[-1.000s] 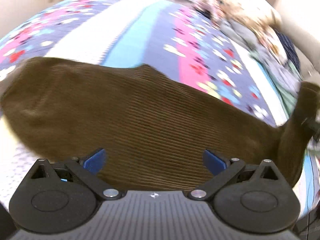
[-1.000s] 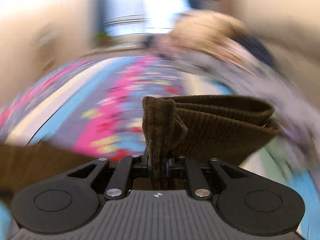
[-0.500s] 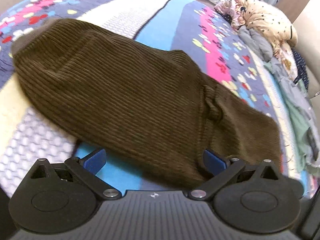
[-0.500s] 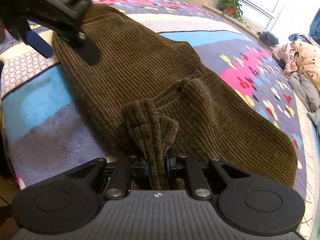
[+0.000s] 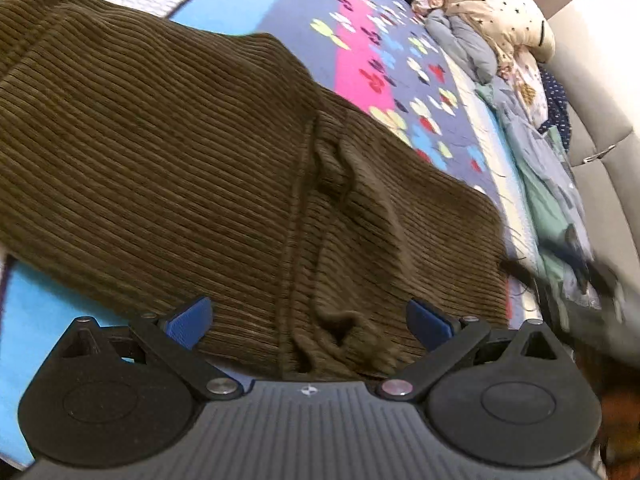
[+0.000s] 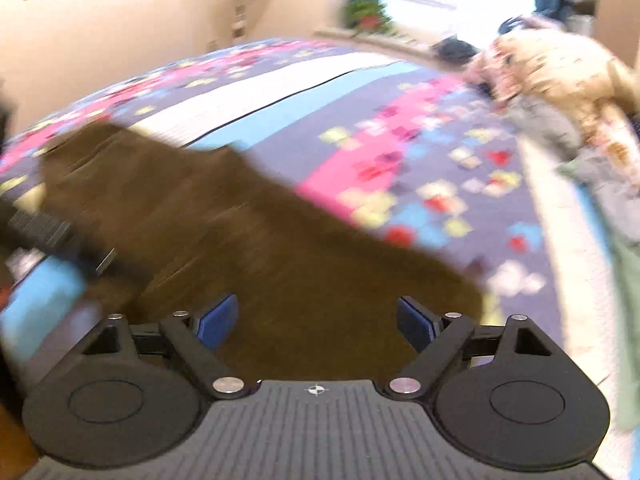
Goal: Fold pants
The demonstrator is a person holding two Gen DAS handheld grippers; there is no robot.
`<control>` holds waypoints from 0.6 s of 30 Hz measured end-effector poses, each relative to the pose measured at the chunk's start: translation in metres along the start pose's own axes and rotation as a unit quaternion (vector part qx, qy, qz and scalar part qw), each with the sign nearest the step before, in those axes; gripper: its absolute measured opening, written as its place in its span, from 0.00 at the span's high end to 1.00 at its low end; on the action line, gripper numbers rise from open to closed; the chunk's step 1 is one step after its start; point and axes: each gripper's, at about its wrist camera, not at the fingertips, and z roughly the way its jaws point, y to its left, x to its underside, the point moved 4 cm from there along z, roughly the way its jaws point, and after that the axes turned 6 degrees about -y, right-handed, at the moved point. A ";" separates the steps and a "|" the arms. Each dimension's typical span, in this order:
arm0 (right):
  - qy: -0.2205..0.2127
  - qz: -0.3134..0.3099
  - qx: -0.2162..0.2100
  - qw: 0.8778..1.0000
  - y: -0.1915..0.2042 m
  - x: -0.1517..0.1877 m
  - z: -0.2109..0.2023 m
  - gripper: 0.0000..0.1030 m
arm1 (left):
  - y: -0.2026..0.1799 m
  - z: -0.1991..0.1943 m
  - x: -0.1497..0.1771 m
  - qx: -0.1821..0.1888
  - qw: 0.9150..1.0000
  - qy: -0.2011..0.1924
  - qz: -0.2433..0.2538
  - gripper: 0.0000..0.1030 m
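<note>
Brown corduroy pants (image 5: 208, 168) lie folded on the patterned bedspread (image 5: 360, 32), with a rumpled ridge of cloth near the front edge. My left gripper (image 5: 308, 322) hangs low over that edge, open, blue pads apart and pressing on nothing. In the blurred right wrist view the pants (image 6: 280, 240) spread across the bedspread (image 6: 400, 128). My right gripper (image 6: 316, 322) is above their near edge, its jaws opening wide, nothing gripped between the pads. A dark blurred shape at the left edge of that view is the left gripper (image 6: 52, 236).
A heap of other clothes (image 5: 516, 64) lies along the right side of the bed, with a cream starred garment (image 5: 492, 12) on top. A beige padded wall (image 5: 600, 80) runs beside it. A window and a potted plant (image 6: 366, 14) stand beyond the bed.
My right gripper let go of the bunched corduroy it held and its jaws swung apart. The pants now lie flat on the bed. My left gripper sank closer to them.
</note>
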 end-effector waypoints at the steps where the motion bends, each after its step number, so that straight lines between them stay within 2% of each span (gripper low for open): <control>1: -0.001 -0.005 -0.010 1.000 -0.004 -0.010 0.014 0.16 | -0.004 -0.001 0.002 0.008 1.000 0.000 0.000 0.00; 3: 0.016 -0.008 -0.049 0.999 -0.003 -0.025 0.048 0.18 | -0.008 -0.003 0.007 0.015 1.000 -0.005 0.005 0.00; 5: 0.030 -0.006 -0.087 0.996 0.006 -0.034 0.078 0.24 | -0.009 -0.007 0.012 0.014 1.000 -0.013 0.020 0.00; 7: 0.039 -0.004 -0.102 0.994 0.012 -0.037 0.090 0.24 | -0.008 -0.013 0.018 0.006 0.999 -0.022 0.034 0.00; 8: 0.075 0.011 -0.135 0.988 0.027 -0.039 0.114 0.25 | -0.007 -0.017 0.022 0.005 0.999 -0.027 0.041 0.00; 11: 0.124 0.045 -0.168 0.977 0.050 -0.037 0.133 0.29 | -0.008 -0.023 0.028 0.012 0.998 -0.032 0.060 0.00; 12: 0.134 0.051 -0.172 0.975 0.058 -0.033 0.134 0.33 | -0.009 -0.022 0.030 0.012 0.997 -0.031 0.064 0.00; 13: 0.136 0.042 -0.154 0.978 0.064 -0.029 0.136 0.55 | -0.009 -0.020 0.030 0.013 0.997 -0.028 0.066 0.00; 14: 0.135 0.011 -0.127 0.983 0.069 -0.027 0.137 0.67 | -0.008 -0.018 0.030 0.016 0.997 -0.025 0.065 0.00; 16: 0.121 0.012 -0.133 0.984 0.068 -0.028 0.128 0.79 | -0.005 -0.016 0.031 0.019 0.998 -0.022 0.056 0.00; 18: 0.109 0.036 -0.145 0.983 0.059 -0.035 0.113 0.80 | -0.003 -0.015 0.029 0.025 0.998 -0.025 0.044 0.00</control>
